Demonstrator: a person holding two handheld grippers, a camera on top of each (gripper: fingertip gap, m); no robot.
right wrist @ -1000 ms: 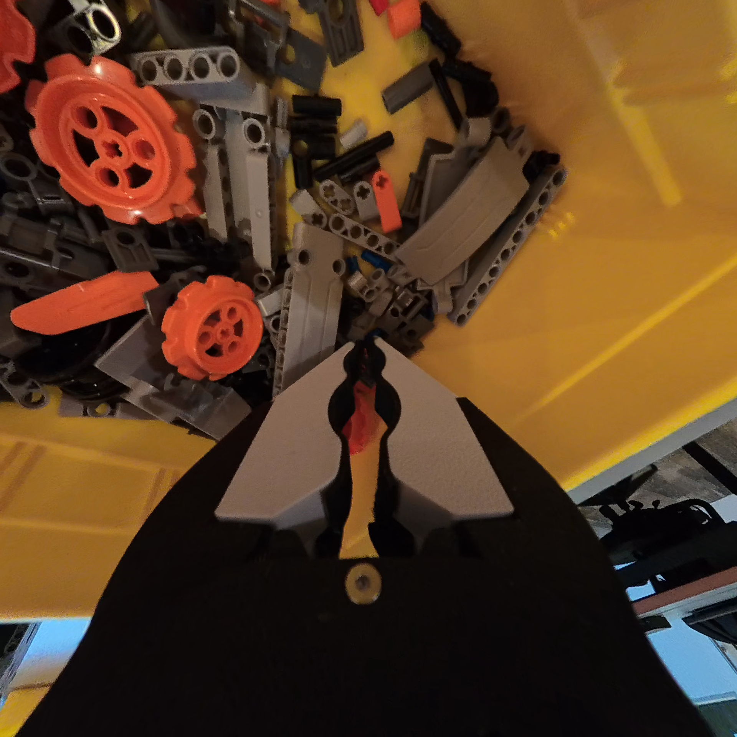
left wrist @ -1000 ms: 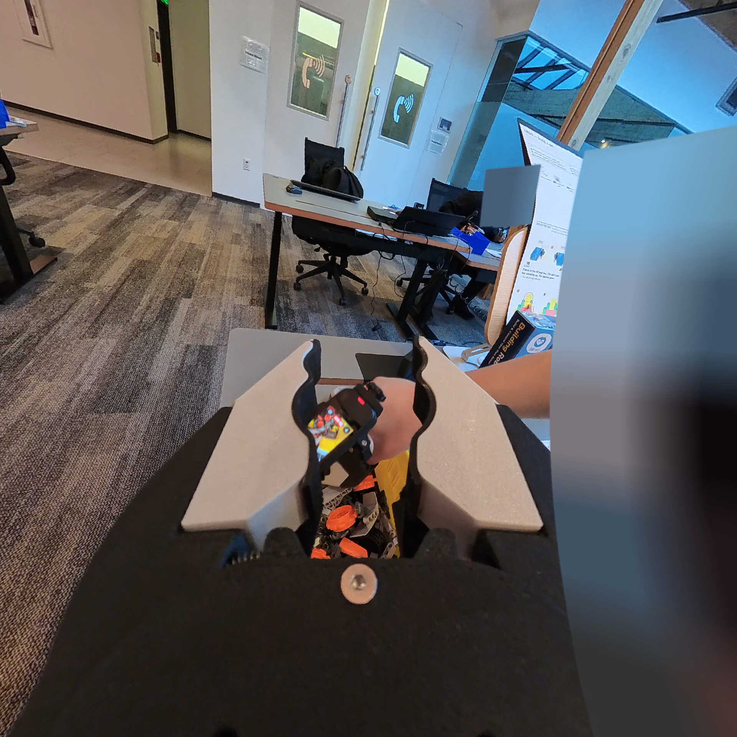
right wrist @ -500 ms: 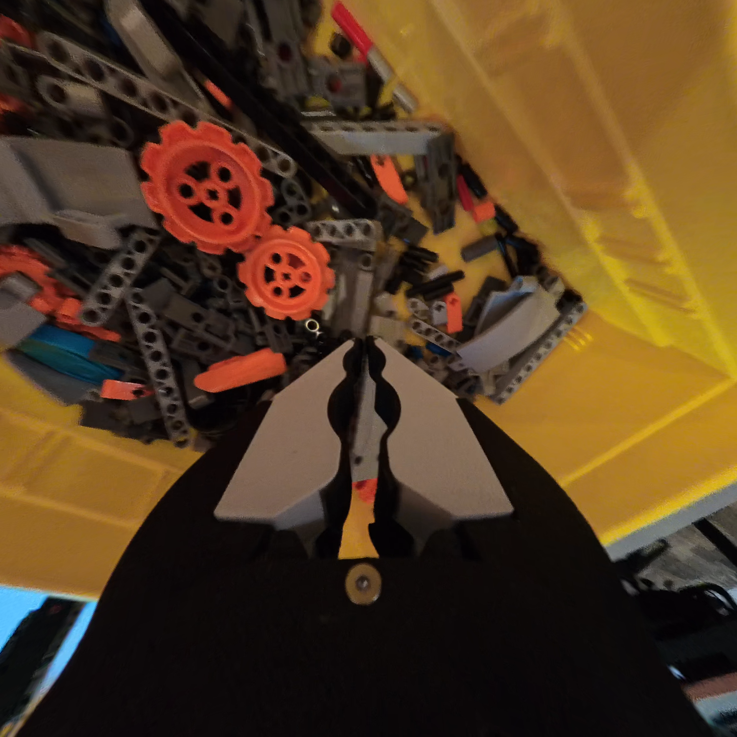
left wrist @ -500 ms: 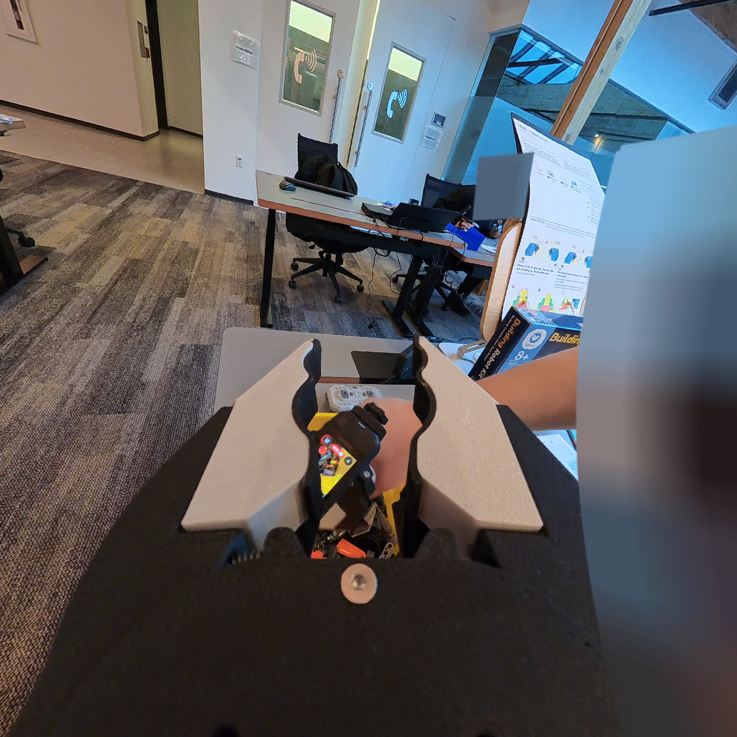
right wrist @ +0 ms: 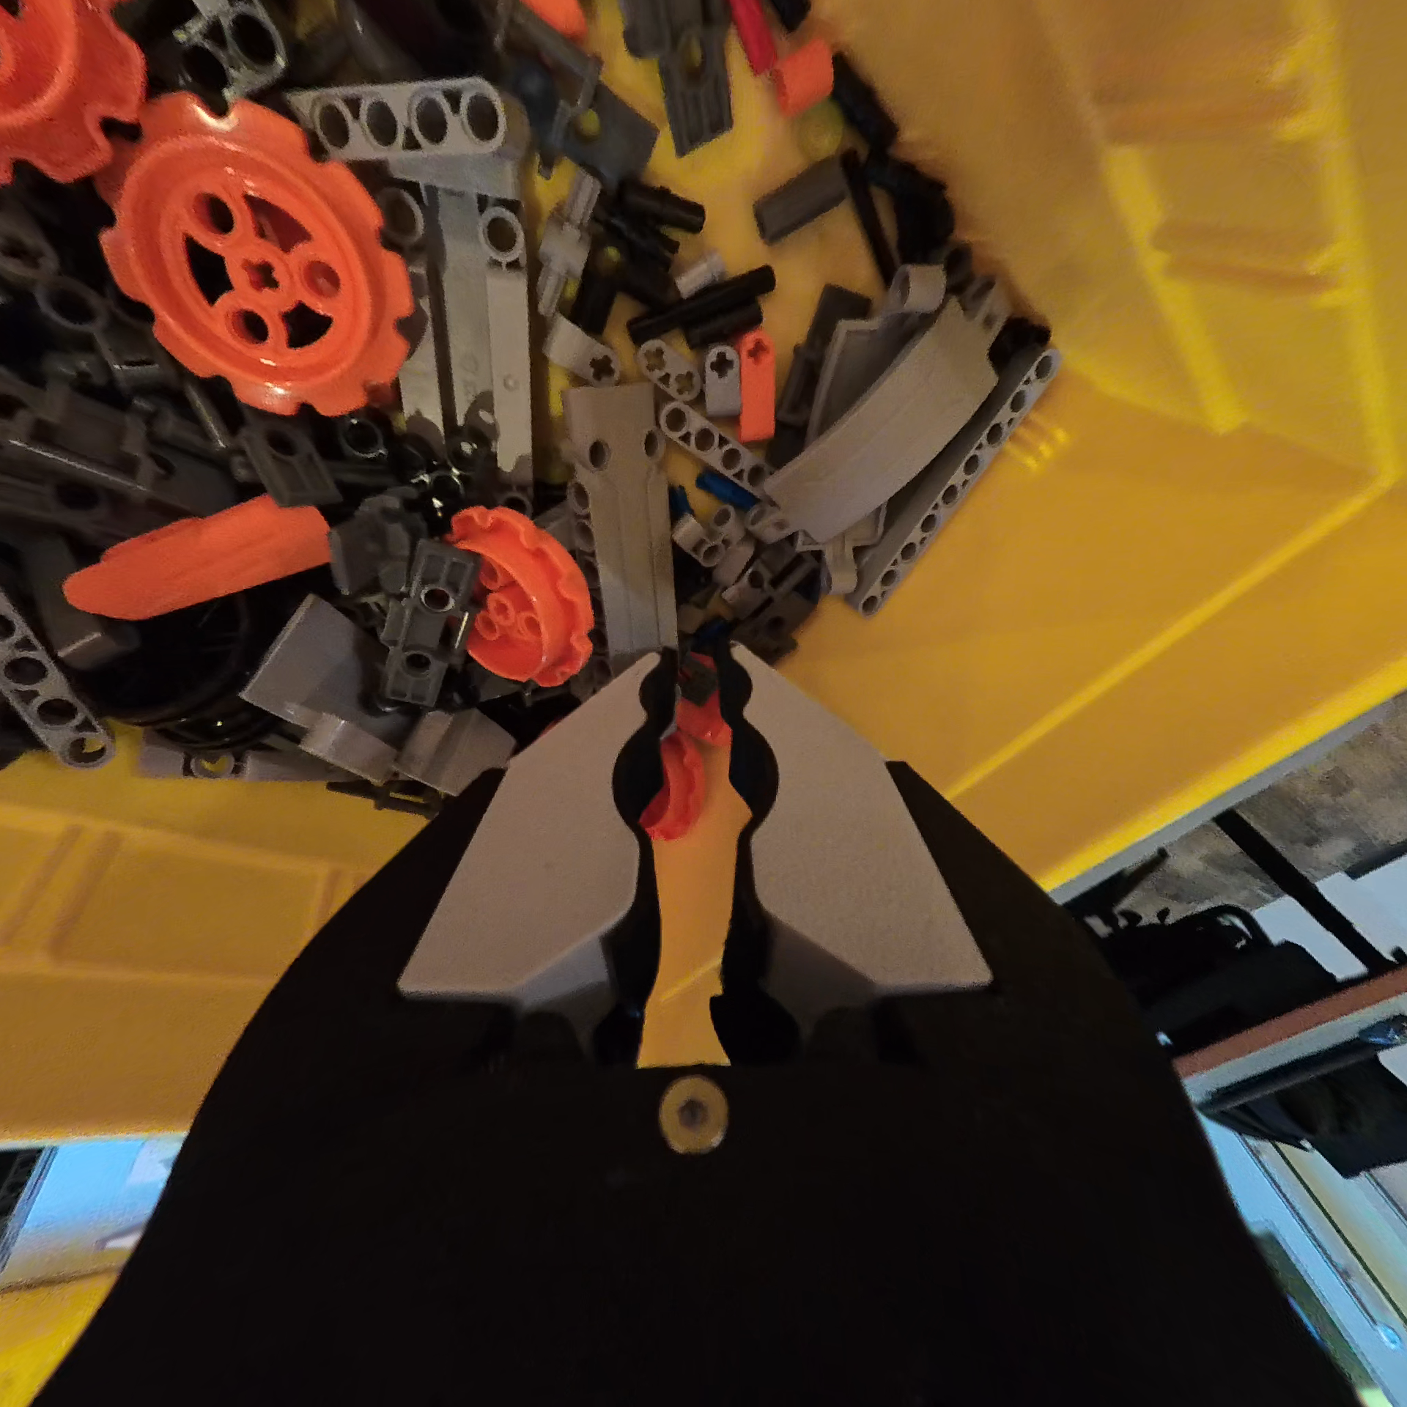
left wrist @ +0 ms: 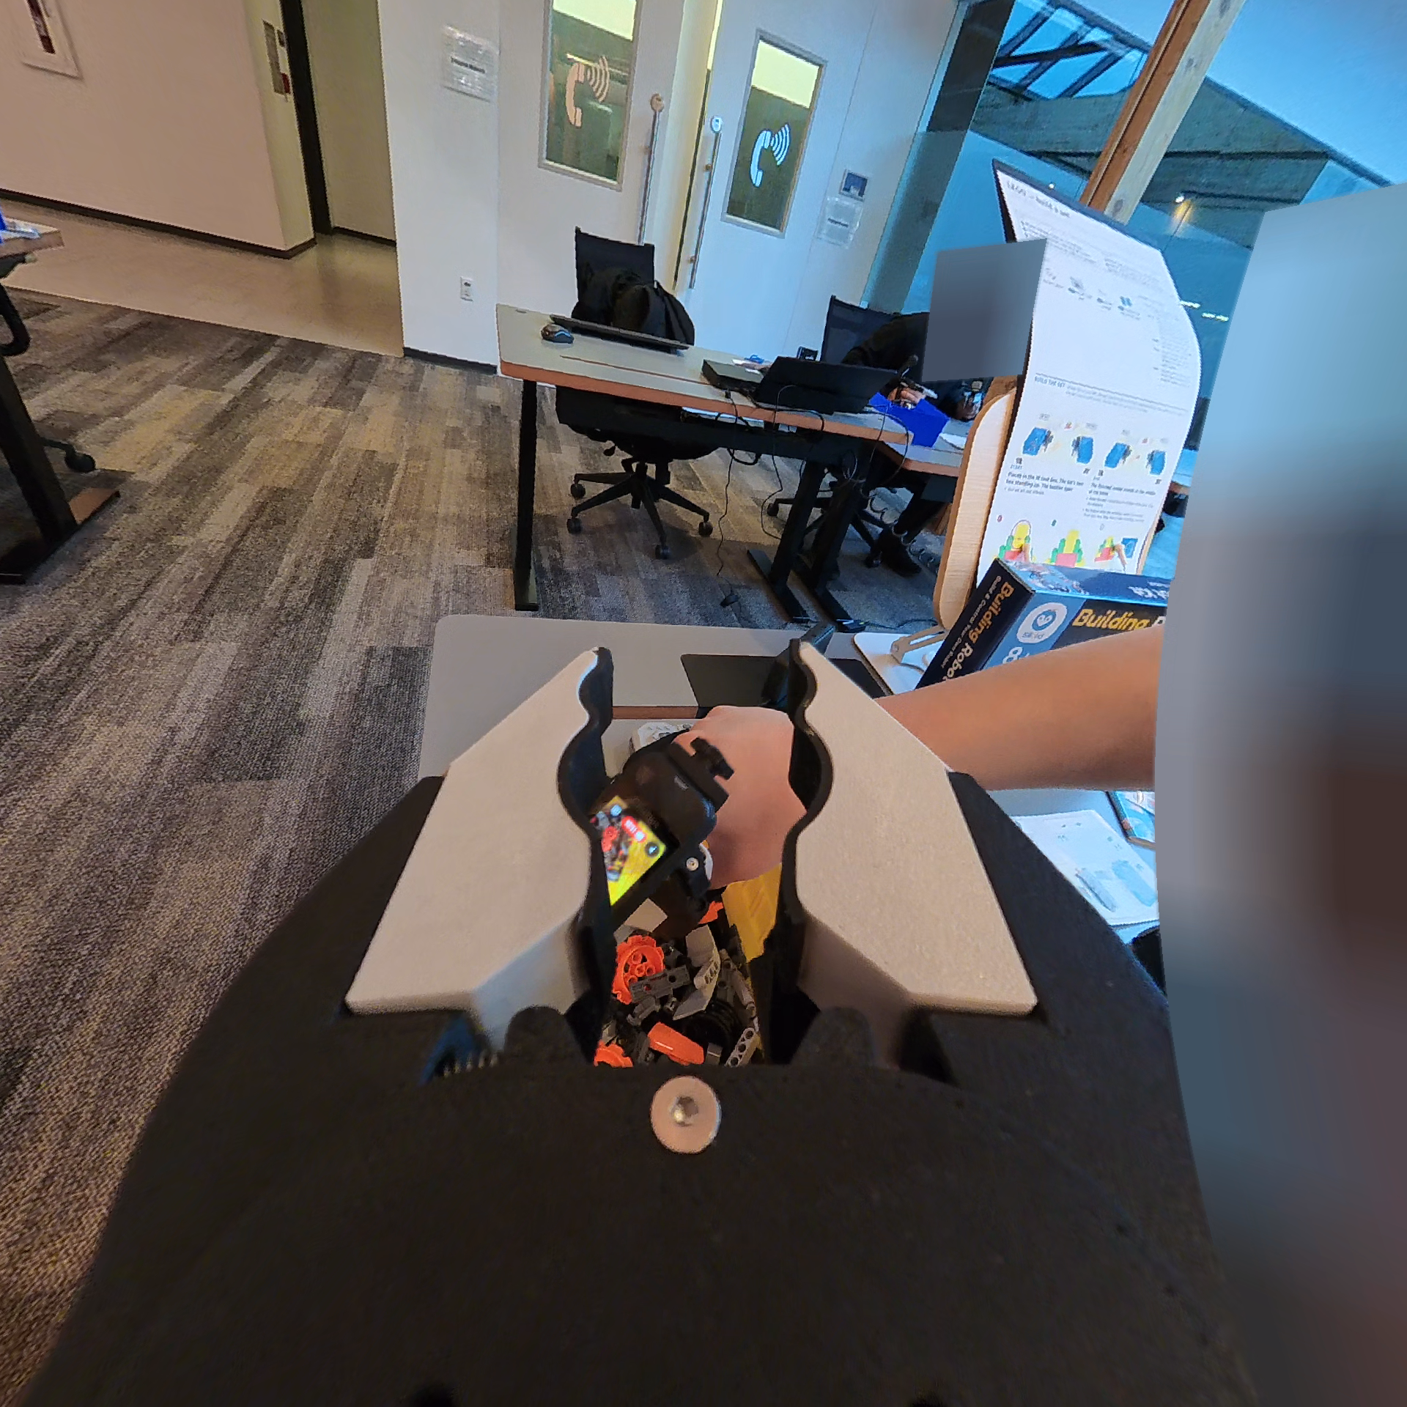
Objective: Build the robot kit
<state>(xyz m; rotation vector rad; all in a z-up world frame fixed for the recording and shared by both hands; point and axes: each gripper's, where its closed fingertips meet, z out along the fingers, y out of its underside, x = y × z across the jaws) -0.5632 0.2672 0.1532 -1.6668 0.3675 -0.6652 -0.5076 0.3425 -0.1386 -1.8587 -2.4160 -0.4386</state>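
A grey bench (left wrist: 487, 670) carries a yellow bin (right wrist: 1142, 609) filled with loose grey, black and orange building parts (right wrist: 487, 396). On the bench are also a dark blue box (left wrist: 1043, 617) and printed sheets (left wrist: 1096, 868).

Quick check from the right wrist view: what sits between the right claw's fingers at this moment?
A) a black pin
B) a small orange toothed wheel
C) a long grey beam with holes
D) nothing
B: the right claw is closed narrowly on a small orange toothed wheel, raised over the yellow bin of loose parts.
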